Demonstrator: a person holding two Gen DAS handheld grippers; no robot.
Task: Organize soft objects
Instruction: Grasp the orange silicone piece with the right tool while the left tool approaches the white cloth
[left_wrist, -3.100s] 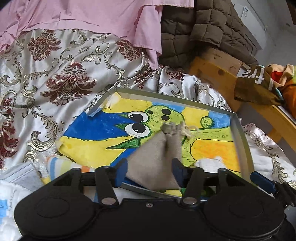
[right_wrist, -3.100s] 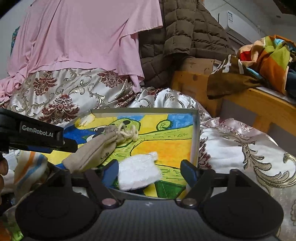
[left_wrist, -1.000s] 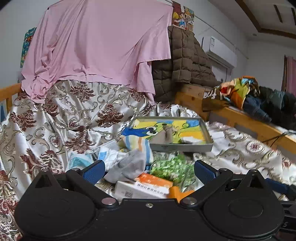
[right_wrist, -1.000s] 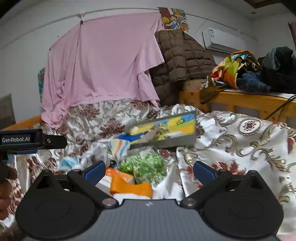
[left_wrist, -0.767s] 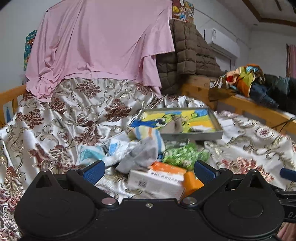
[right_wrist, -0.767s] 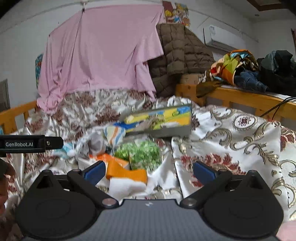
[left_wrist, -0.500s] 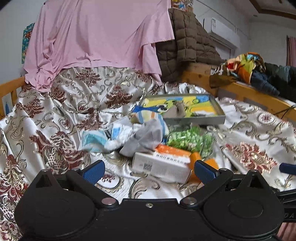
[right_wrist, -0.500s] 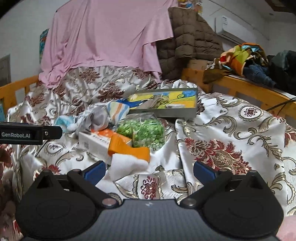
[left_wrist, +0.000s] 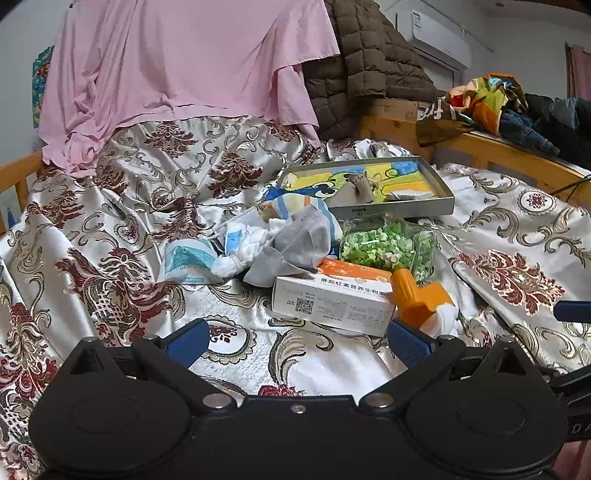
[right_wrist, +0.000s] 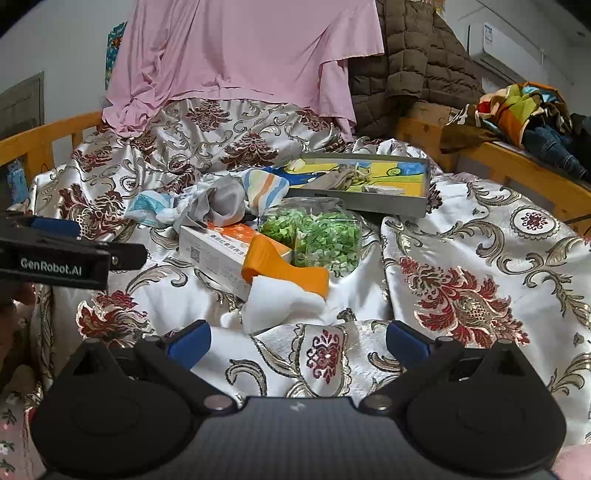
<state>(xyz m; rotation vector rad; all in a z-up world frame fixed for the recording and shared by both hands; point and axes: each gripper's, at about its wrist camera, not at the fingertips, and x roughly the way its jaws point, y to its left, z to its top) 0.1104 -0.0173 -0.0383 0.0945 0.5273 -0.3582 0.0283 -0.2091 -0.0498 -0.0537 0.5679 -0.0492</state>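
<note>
Both the left gripper (left_wrist: 295, 341) and right gripper (right_wrist: 297, 341) hung with jaws spread and empty at the bed's near edge, between picks; the white cloth (right_wrist: 280, 301) nearest the right one seemed due next for the tray (right_wrist: 384, 208) mid-bed.

Right gripper (right_wrist: 297, 341) spread wide, empty, low centre frame over the bed (right_wrist: 480, 258). White cloth (right_wrist: 277, 301) just ahead, touching orange piece (right_wrist: 284, 267) and box (right_wrist: 221, 251). Tray (right_wrist: 369, 205) upper centre holds beige pouch (right_wrist: 341, 177). Left gripper (right_wrist: 70, 253) at left edge.
</note>
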